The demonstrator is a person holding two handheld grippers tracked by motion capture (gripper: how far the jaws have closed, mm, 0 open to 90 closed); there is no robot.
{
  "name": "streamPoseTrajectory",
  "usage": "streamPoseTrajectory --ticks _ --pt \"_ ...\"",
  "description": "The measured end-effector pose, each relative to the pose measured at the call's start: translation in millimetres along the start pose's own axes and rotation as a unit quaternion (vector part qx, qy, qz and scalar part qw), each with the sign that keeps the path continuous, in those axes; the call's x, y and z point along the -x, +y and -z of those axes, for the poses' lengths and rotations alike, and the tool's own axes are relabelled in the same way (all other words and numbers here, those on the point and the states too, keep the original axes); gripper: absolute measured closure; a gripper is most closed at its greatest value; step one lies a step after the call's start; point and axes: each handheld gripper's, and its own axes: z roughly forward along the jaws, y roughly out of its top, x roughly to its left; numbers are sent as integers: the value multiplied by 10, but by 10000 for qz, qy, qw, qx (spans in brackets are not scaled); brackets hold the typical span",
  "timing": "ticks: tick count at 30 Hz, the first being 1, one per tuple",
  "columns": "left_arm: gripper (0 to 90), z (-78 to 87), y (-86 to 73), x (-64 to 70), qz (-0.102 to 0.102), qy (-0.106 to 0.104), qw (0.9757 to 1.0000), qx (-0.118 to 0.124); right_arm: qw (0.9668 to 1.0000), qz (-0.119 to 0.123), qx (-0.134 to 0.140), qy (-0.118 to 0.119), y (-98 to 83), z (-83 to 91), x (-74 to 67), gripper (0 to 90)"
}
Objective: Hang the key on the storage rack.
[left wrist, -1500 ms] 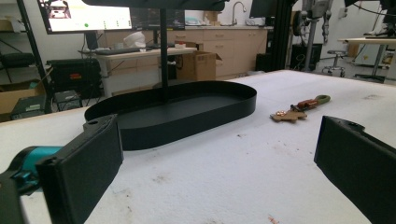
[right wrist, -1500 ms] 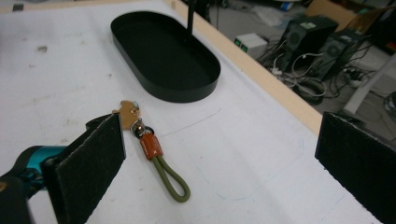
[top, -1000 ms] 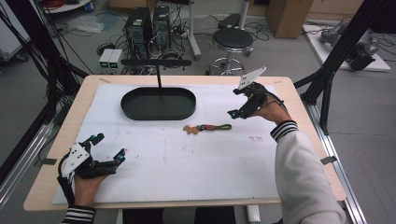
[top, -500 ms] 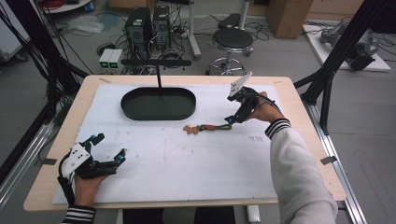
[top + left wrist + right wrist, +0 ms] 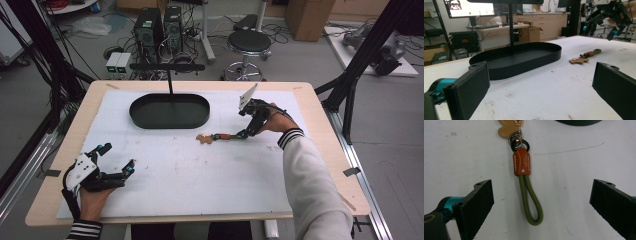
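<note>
The right gripper [image 5: 243, 134] has dropped down and inward over the keychain [image 5: 526, 183], its jaws spread wide on either side of the green loop without touching it. The keychain lies flat on the white mat [image 5: 200, 180], near the black tray [image 5: 170, 111]. The left gripper [image 5: 116, 159] rests open at the near left.

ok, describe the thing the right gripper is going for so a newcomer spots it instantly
On the white mat, look just right of the black oval tray. The keychain lies flat between the right gripper's open jaws: an olive cord loop, an orange-brown leather tab, and a tan charm at the far end.
</note>
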Motion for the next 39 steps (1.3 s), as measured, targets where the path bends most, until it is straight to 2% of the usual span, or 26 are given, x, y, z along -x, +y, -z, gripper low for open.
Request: streamPoseTrajectory --ticks 3,8,10,11,13,18,23,27,32,39 --pt "17 0 0 -1 2 -2 10000 1 9996 9 -263 88 3 -87 -19 54" --pt "17 1 -1 -2 6 -2 10000 3 9986 110 -500 136 9 -200 -25 69" --pt "17 0 -1 -2 17 -5 10000 8 9984 118 -529 133 9 -215 -23 70" --pt "17 1 -1 -2 13 2 10000 2 9982 144 -568 161 7 -242 -15 126" --pt "17 0 0 -2 20 -8 10000 8 9977 176 -619 215 5 -253 -6 160" --pt "17 1 -1 -4 30 1 10000 4 9972 136 -702 201 1 -274 -4 188" --pt "17 1 -1 -4 33 1 10000 6 9961 230 -823 200 8 -271 -5 295" --pt "17 1 -1 -5 34 0 10000 7 9953 279 -903 207 17 -276 -13 346" --pt "17 2 -1 -6 29 -1 10000 3 9947 248 -974 219 16 -278 -18 372" --pt "17 2 -1 -7 35 -2 10000 8 9924 342 -1147 268 8 -281 -15 447"
